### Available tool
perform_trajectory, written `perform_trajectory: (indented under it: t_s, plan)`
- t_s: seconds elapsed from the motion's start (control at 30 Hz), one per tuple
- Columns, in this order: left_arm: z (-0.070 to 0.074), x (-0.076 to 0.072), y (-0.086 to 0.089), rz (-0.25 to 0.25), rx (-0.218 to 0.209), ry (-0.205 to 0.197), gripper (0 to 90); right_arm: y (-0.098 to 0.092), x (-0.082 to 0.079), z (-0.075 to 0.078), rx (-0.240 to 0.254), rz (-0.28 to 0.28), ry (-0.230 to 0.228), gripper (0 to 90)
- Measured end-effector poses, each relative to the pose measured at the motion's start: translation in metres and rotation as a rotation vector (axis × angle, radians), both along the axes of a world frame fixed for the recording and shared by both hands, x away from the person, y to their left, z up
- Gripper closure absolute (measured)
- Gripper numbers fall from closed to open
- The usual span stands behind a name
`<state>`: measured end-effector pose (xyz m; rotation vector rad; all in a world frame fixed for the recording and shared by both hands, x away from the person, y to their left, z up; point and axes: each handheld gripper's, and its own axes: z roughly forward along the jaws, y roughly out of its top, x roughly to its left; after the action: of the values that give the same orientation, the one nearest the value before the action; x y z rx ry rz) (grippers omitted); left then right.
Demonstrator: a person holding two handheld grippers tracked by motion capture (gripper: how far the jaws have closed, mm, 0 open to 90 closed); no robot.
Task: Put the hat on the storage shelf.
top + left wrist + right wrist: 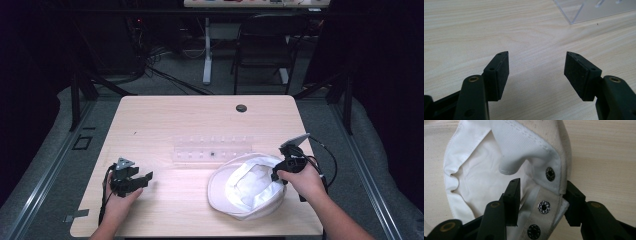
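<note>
The white cap (247,186) lies upside down on the wooden table (165,120), at about five o'clock from the table's centre in the high view, its pale lining facing up and its brim toward the near left. The right gripper (278,174) sits at the cap's three o'clock edge, held by the person's right hand (303,181), whose forearm enters from the bottom right. In the right gripper view the jaws straddle the cap's rear rim where the snap strap (546,207) overlaps: one pad (513,200) stands inside the cap over the lining, clear of the fabric, while the other lies against the outer side of the rim at the right; the jaws are partly apart and not clamped on the cloth. Three metal snaps (543,206) show along the strap between the jaws. The left gripper (141,181) rests low over the table at about eight o'clock from its centre, in the person's left hand (117,200), well apart from the cap. In the left gripper view its jaws stand wide apart with bare wood between them. A clear acrylic rack (212,149) lies near the table's centre, just beyond the cap at its twelve o'clock; its corner appears at the top right of the left gripper view.
</note>
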<state>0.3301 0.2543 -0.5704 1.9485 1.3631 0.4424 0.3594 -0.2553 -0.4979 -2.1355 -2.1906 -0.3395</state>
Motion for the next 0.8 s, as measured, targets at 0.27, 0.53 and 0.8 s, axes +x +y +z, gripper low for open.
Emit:
perform_trajectory:
  t_s: [0.27,0.53,0.8]
  plan:
    - [0.000,0.000,-0.001,-0.001,0.002,0.002,37.0,0.001,-0.001,0.011,-0.029,-0.012,-0.024,67.3]
    - [-0.001,0.000,-0.001,-0.005,0.006,0.004,37.0,0.006,-0.005,0.025,-0.098,-0.004,-0.045,75.5]
    - [-0.001,0.000,-0.001,-0.004,0.004,0.002,37.0,0.014,-0.006,0.039,-0.122,0.017,-0.043,78.9]
